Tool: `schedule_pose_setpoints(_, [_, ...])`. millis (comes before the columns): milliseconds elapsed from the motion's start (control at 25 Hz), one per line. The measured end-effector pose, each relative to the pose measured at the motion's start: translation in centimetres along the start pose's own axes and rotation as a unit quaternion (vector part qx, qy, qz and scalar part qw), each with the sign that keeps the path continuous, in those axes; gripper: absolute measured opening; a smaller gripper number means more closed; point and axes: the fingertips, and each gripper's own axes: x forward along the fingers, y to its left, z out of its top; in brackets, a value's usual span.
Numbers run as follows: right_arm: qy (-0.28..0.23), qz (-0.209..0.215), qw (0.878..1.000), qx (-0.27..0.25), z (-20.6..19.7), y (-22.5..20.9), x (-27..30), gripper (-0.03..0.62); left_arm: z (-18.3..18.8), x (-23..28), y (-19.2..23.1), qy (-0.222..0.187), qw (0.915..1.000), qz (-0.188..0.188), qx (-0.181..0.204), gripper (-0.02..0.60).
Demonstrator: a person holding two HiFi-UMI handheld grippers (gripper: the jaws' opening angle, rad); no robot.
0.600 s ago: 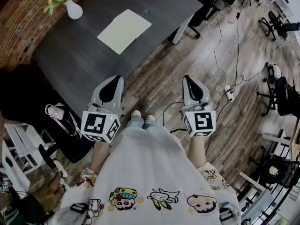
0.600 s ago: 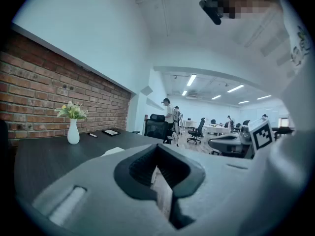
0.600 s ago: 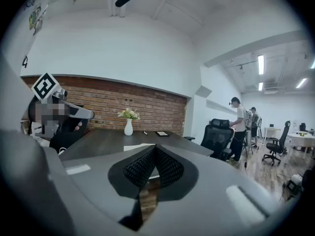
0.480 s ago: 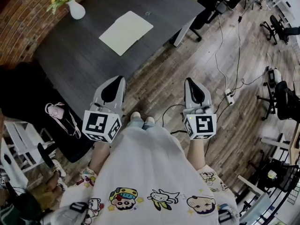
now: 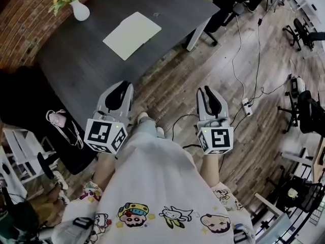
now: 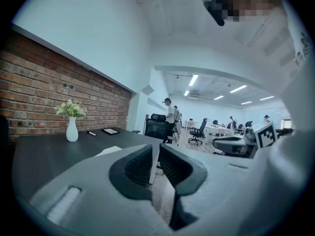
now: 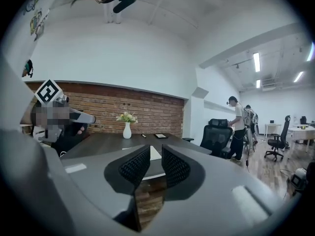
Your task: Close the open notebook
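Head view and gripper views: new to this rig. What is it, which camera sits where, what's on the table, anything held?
No robot: a person holds a two-jaw tool in each hand. The head view looks down from their head at the left gripper and right gripper; each gripper view looks along its own jaws. On the dark table are the open notebook and a vase of flowers. Nothing is held: both jaws stand slightly apart, empty.

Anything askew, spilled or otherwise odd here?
Nothing is spilled or damaged. The notebook lies open, skewed to the edges of the table. The vase stands upright. Loose cables and a power strip trail across the floor.
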Motion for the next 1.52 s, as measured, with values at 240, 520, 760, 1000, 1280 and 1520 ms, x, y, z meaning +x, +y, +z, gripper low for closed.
schedule_pose_setpoints(240, [-0.002, 0.012, 1.0, 0.014, -0.1, 0.0, 2.3, 0.095, -0.1, 1.9, 1.6, 0.003, 1.0, -0.003, -0.007, 0.079])
schedule_pose_setpoints(520, [0.01, 0.023, 0.999, 0.021, -0.1, -1.5, 9.7, 0.116, -0.2, 8.0, 5.4, 0.01, 0.9995, -0.013, -0.026, 0.119])
schedule_pose_setpoints(760, [0.006, 0.041, 0.999, 0.013, 2.7, -2.3, 16.9, 0.132, 2.2, 12.8, 9.7, 0.008, 0.9991, -0.016, -0.037, 0.145])
schedule_pose_setpoints(1000, [0.011, 0.057, 0.998, 0.022, 4.0, -2.0, 22.4, 0.151, 4.3, 15.8, 14.2, -0.002, 0.9994, -0.01, -0.033, 0.16])
schedule_pose_setpoints(1280, [0.031, 0.084, 0.996, 0.019, 4.0, -0.3, 27.1, 0.167, 3.5, 16.5, 18.0, 0.002, 0.998, 0.001, -0.063, 0.174])
schedule_pose_setpoints(1520, [0.057, 0.139, 0.989, 0.015, 3.6, 2.2, 30.6, 0.192, 2.4, 14.9, 21.6, 0.0, 0.9937, 0.055, -0.097, 0.176])
